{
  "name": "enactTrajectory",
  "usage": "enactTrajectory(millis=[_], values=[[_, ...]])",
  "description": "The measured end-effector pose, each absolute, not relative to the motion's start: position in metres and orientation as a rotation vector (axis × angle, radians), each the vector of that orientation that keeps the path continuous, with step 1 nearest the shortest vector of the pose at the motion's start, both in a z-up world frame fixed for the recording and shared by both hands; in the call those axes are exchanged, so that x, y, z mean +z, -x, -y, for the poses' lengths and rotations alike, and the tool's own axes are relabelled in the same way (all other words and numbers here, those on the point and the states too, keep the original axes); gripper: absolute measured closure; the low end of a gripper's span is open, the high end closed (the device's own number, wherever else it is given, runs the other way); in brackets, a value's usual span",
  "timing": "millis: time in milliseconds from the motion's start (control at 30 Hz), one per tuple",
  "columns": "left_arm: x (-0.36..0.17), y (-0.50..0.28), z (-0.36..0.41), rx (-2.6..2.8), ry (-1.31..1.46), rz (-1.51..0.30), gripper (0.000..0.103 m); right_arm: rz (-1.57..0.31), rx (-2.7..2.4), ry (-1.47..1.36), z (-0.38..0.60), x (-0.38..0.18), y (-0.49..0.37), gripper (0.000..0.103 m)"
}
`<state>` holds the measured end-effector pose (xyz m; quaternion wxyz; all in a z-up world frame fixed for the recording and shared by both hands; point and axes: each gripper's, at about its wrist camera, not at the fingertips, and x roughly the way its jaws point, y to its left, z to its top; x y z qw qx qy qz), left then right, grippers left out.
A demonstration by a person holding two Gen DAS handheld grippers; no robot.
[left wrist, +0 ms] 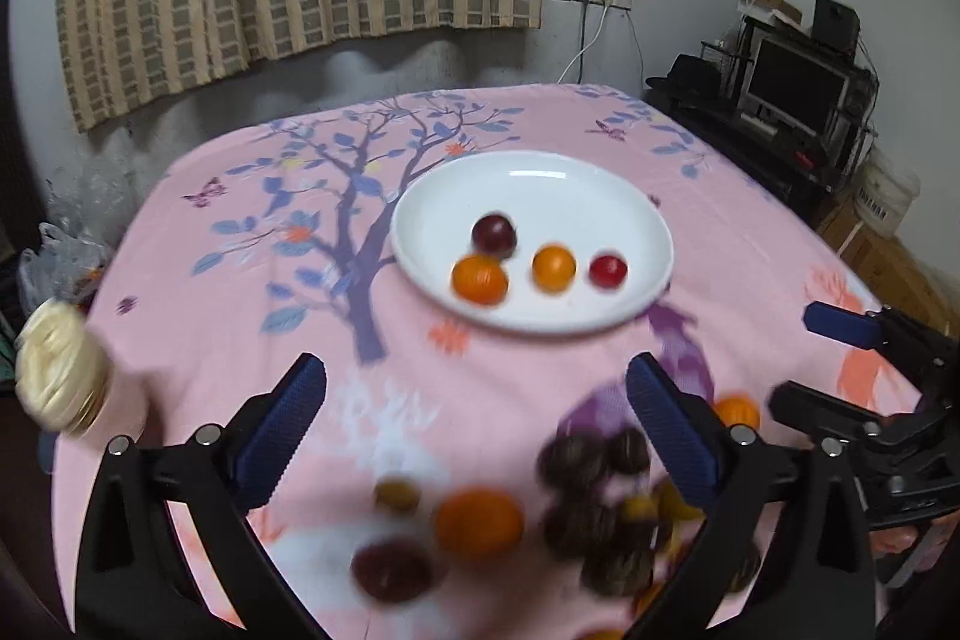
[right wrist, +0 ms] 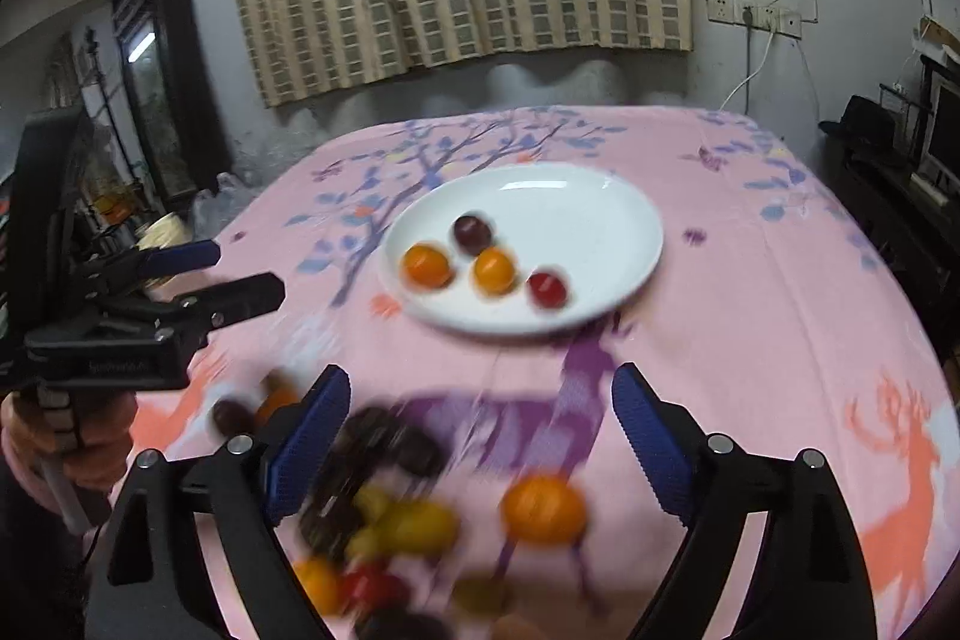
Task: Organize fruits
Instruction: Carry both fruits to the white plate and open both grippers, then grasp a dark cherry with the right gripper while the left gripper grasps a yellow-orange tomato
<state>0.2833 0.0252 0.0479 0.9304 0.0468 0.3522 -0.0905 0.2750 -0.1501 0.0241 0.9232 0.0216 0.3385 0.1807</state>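
A white plate sits mid-table; it holds a dark plum, two oranges and a red fruit. It also shows in the right wrist view. A blurred pile of loose fruits lies on the near part of the pink tablecloth, with an orange and a plum apart from it. My left gripper is open and empty above the pile. My right gripper is open and empty above an orange and mixed fruits.
A cream-lidded jar stands at the table's left edge. The right gripper shows at the right in the left wrist view; the left gripper shows at the left in the right wrist view. A TV stand is beyond the table's right side.
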Motion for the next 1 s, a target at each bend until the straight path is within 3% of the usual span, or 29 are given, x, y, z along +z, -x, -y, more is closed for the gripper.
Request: enactTrajectory(millis=[267,400,467,667,767,1000], values=[[-0.003,-0.174,-0.053,-0.264,-0.008,-0.789,0.005,-0.805,0.456,0.016,0.121,-0.031,-0.158,0.015],[-0.022,-0.146,-0.059,-0.256,0.012,-0.8,0.005,-0.788,0.433,0.139,0.1,-0.046,-0.134,0.036],[-0.023,-0.139,-0.06,-0.257,0.0,-0.786,0.005,-0.771,0.422,0.174,0.094,-0.045,-0.131,0.038],[-0.027,-0.135,-0.068,-0.273,0.05,-0.797,0.005,-0.812,0.443,0.178,0.09,-0.052,-0.137,0.056],[-0.029,-0.137,-0.073,-0.273,0.08,-0.807,0.005,-0.838,0.475,0.179,0.087,-0.056,-0.139,0.073],[-0.026,-0.139,-0.054,-0.33,0.028,-0.82,0.005,-0.781,0.475,0.066,0.105,-0.049,-0.136,0.075]])
